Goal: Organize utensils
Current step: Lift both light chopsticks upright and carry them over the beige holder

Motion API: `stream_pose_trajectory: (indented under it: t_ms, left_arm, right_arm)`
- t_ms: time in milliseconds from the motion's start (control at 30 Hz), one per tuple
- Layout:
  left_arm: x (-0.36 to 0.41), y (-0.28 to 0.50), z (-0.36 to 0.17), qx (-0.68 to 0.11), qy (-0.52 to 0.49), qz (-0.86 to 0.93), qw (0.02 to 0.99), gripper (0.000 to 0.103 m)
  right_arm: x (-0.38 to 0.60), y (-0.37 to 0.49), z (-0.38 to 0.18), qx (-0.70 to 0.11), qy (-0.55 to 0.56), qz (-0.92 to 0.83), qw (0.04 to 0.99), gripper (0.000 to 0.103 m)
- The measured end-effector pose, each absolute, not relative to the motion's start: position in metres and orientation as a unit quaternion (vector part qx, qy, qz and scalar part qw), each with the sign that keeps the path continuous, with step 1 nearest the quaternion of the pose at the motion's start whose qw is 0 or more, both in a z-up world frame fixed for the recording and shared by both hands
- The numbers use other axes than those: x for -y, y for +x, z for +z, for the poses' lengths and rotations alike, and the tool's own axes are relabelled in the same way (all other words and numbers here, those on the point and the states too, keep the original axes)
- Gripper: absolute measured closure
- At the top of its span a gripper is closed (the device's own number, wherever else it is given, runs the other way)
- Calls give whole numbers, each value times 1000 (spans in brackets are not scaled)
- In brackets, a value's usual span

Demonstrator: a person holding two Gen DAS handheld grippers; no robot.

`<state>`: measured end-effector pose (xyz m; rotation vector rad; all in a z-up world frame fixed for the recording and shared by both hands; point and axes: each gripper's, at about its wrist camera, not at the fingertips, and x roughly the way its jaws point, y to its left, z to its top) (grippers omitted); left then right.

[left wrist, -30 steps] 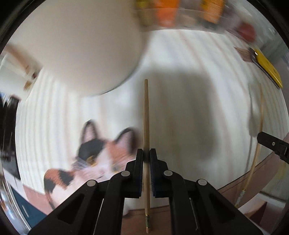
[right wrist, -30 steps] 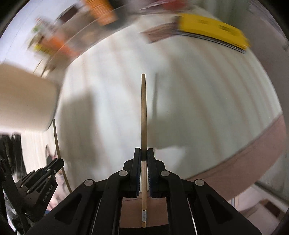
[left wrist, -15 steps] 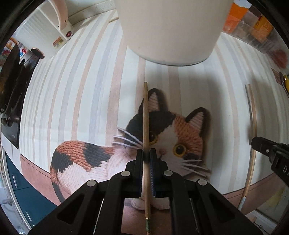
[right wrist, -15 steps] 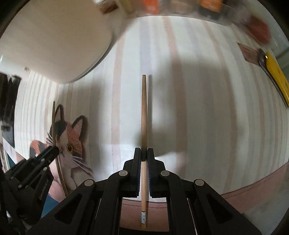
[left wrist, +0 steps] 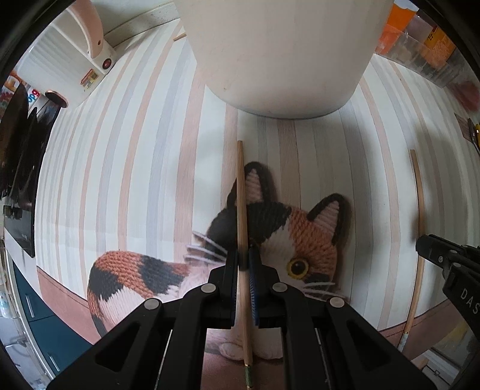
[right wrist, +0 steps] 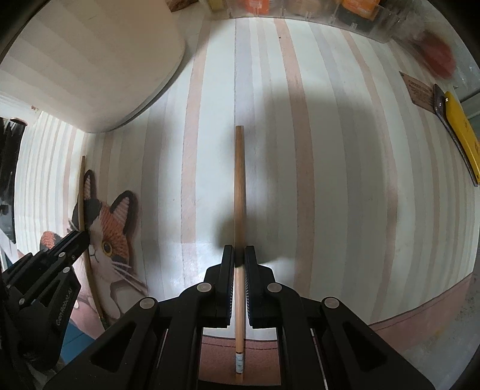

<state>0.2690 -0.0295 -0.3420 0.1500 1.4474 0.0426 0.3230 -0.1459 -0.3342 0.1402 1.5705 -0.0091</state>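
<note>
My left gripper is shut on a wooden chopstick that points forward toward the base of a large cream container. My right gripper is shut on a second wooden chopstick, held above the striped cloth. In the left wrist view the right gripper and its chopstick show at the right edge. In the right wrist view the left gripper with its chopstick is at the lower left, and the cream container is at the upper left.
A striped tablecloth with a calico cat print covers the table. A white appliance stands at the far left. Clear boxes with orange items line the back. A yellow-handled tool lies far right.
Both grippers have swung and steadied with their chopsticks still held. The cream container now stands straight ahead of the left gripper, closer than before.
</note>
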Motion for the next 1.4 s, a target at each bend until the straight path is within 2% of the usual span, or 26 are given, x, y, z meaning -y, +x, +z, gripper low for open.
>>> stream_pose_trajectory:
  t_ms: [233,400,600,1133,1233,1400]
  left_arm:
    - [37,290,-337,-657,65,17,751,98]
    - [20,292,-337,-664,52,21,745,99]
    - [15,301,-337,-670,57,20,740,98]
    - [48,321,-336,-655,98,29,748,99]
    - [53,319,-322,-638,97,27,764,99]
    - [53,310,-281,-599,84,2,797,99]
  right_arm:
    - [137,330,-331,-692,36,-19,721,96]
    - [145,323,-330,-705,82,-13,705,96]
    - [152,321,-330,-711,78,-17,698,96]
    - [98,317,-341,-701,34,-47,711,96]
    - [100,311,-336,-691,62,-43,719,96]
    - [109,301,-297,-647,86,-35,757,96]
